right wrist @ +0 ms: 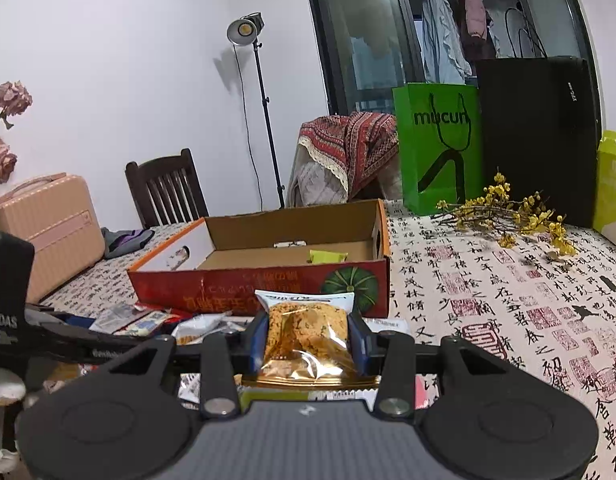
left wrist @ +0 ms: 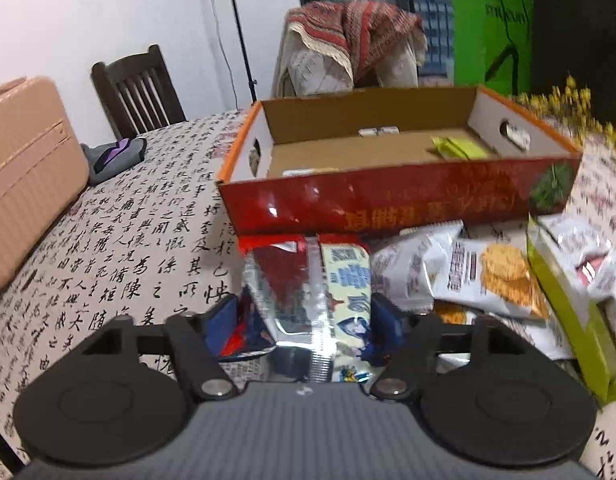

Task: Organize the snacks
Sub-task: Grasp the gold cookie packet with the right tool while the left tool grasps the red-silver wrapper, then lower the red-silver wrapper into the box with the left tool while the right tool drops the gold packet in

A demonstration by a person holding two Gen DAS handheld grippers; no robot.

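An open red and orange cardboard box [left wrist: 387, 200] stands on the calligraphy-print tablecloth, with green packets [left wrist: 459, 148] and small white packets [left wrist: 377, 131] inside. A heap of snack bags [left wrist: 487, 276] lies against its near wall. My left gripper [left wrist: 304, 312] is shut on a silver and yellow snack packet [left wrist: 308, 280], held just above the heap. In the right wrist view the box [right wrist: 228, 284] sits ahead and slightly left. My right gripper [right wrist: 308, 332] is shut on a clear packet of golden crispy cake [right wrist: 304, 320], held in front of the box's near wall.
A pink suitcase [right wrist: 48, 224] and a dark wooden chair [right wrist: 164, 192] are at the left. A green paper bag [right wrist: 439, 148], a black bag [right wrist: 535, 136] and yellow flower sprigs [right wrist: 515, 216] stand behind the tablecloth [right wrist: 507, 300] at the right. A yellow-green carton [left wrist: 571, 312] lies by the heap.
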